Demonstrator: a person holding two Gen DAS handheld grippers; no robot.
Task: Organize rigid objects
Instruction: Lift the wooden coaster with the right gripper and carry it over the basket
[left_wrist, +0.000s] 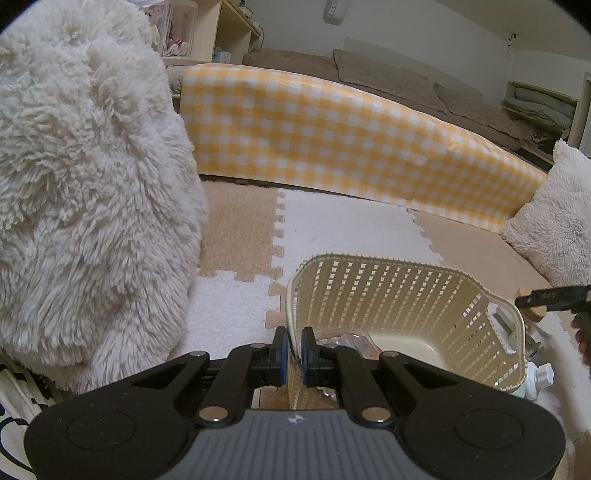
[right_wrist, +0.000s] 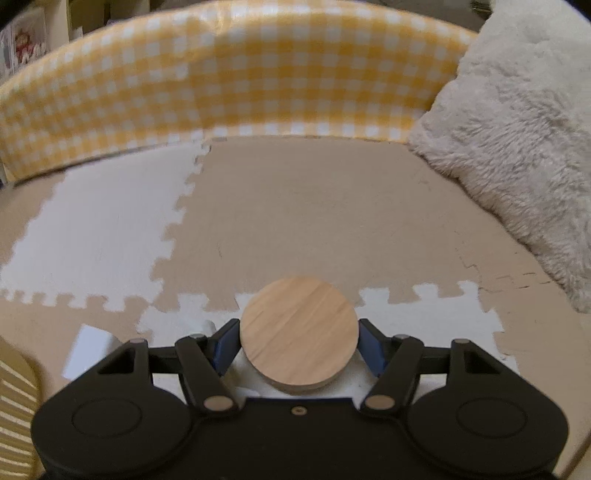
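Note:
My left gripper (left_wrist: 294, 356) is shut on the near rim of a cream lattice basket (left_wrist: 399, 295), which is tipped up off the floor mat; a clear wrapper (left_wrist: 343, 338) lies inside it. My right gripper (right_wrist: 298, 345) is shut on a round wooden disc (right_wrist: 299, 334), held flat above the mat. In the left wrist view the right gripper (left_wrist: 554, 297) shows at the right edge beyond the basket, with the disc's edge (left_wrist: 535, 312) under it. The basket's corner (right_wrist: 16, 373) shows at the right wrist view's lower left.
A white fluffy cushion (left_wrist: 85, 184) fills the left. A yellow gingham barrier (left_wrist: 332, 133) runs across the back. Another fluffy cushion (right_wrist: 517, 129) lies at the right. Puzzle floor mats (right_wrist: 295, 206) cover the floor. A small bottle (left_wrist: 537, 378) and other items lie right of the basket.

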